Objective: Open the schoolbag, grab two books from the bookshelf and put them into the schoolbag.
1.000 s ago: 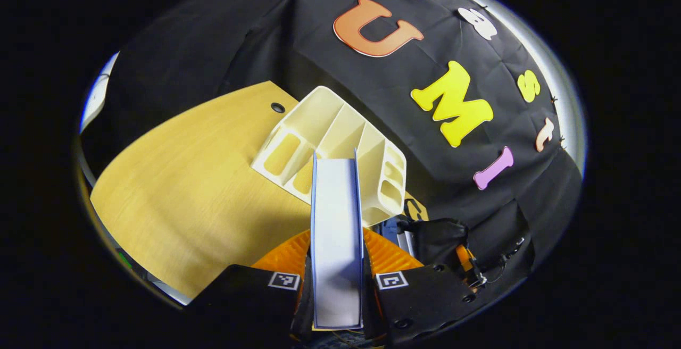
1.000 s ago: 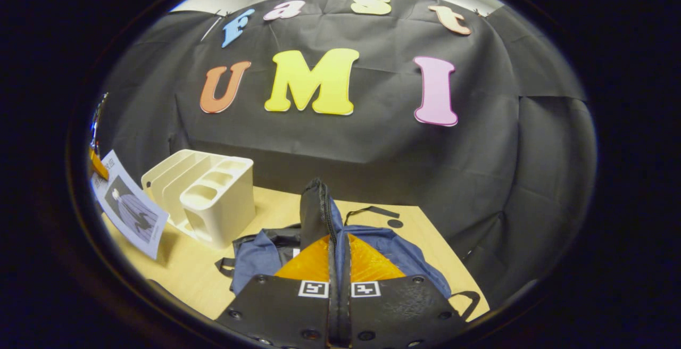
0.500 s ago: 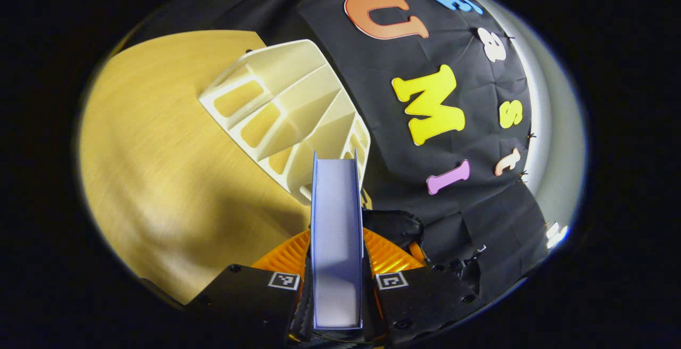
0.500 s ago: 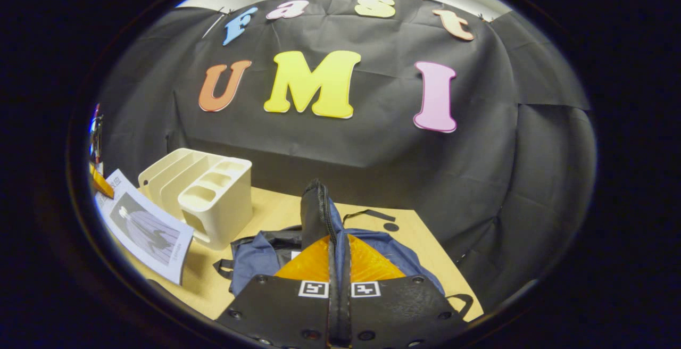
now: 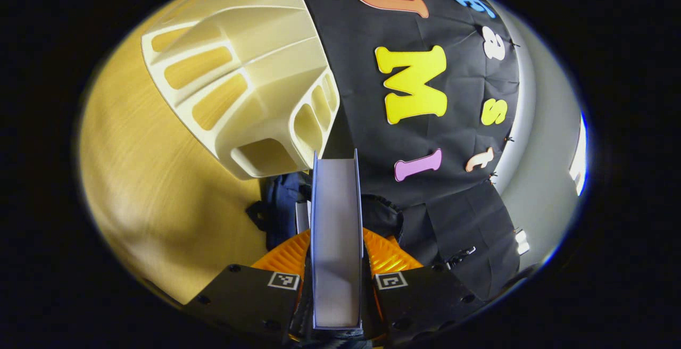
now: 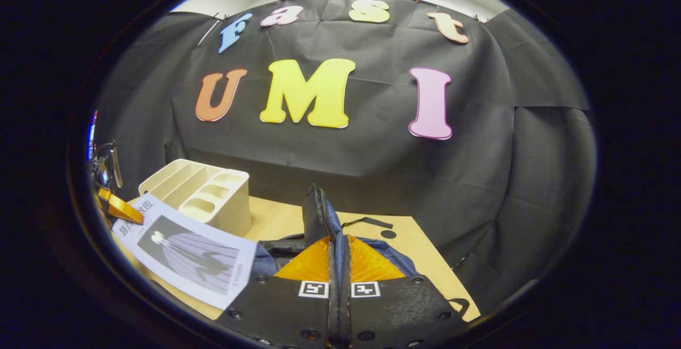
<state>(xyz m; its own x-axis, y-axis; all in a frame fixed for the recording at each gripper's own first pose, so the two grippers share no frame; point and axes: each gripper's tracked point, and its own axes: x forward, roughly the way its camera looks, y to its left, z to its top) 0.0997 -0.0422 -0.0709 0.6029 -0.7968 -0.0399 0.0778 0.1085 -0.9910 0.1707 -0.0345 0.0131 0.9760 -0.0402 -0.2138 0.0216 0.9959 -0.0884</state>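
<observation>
1. Book (image 5: pixel 336 232) has swung since a second ago: in the left gripper view the cream bookshelf (image 5: pixel 239 72) now sits upper left, bigger.
2. Left gripper (image 5: pixel 336 264) squeezes the book on both sides; its grey page edge stands up the middle.
3. Right gripper (image 6: pixel 339 264) is pinched on the blue schoolbag (image 6: pixel 319 216) flap, low centre.
4. Book's pale cover shows a dark figure, lower left (image 6: pixel 191 256).
</observation>
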